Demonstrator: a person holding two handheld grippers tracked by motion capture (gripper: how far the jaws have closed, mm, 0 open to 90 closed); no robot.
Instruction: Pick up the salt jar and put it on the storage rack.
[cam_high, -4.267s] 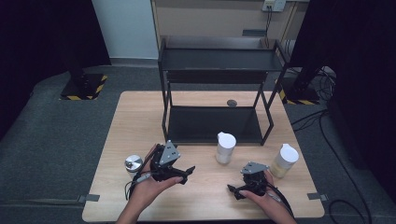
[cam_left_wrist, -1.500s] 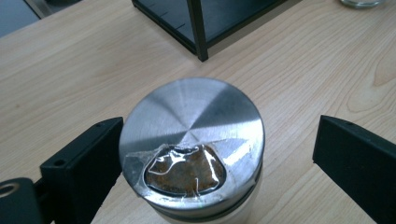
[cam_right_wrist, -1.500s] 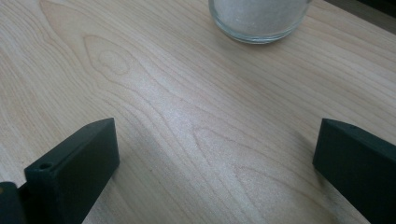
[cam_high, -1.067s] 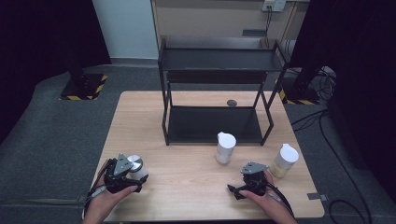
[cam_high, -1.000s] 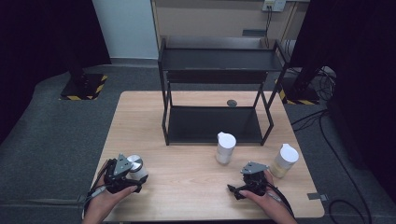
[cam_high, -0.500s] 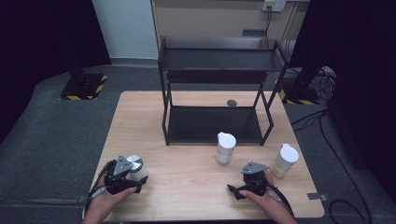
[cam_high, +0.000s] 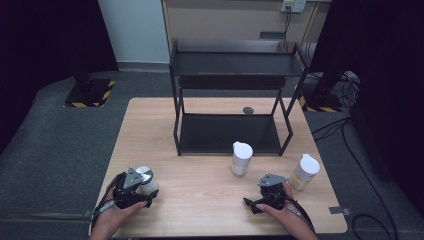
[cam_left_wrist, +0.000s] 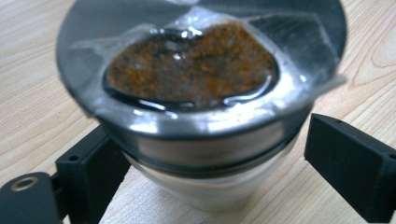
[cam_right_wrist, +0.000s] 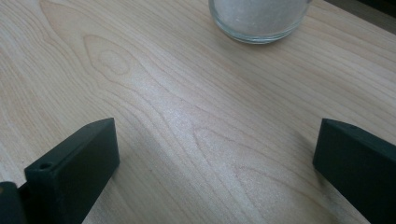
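While our left gripper (cam_high: 134, 186) sits low at the near left corner of the tabletop (cam_high: 210, 197), its jaws stand wide on either side of the metal-lidded spice jar (cam_left_wrist: 201, 100), which rests upright on the wood. In the left gripper view the left jaw looks to be touching or just beside the jar's lower wall, while the right jaw is still apart from it, so we judge the step in hand to be the approach to a grasp, not the grasp itself. The next move calls for closing both jaws squarely below the lid's rim (the jar tapers downward, so a low pinch could slip). Our left hand (cam_high: 116, 216) comes in from the bottom edge, the wrist angled inward toward the jar.

Past the middle stands a white-capped jar (cam_high: 241, 159), just before the black two-tier rack (cam_high: 235, 100). At the near right, our right gripper (cam_high: 262, 200) lies low over bare wood, jaws wide and holding nothing, the hand resting behind it. Beside it stands another white-capped jar (cam_high: 304, 171).
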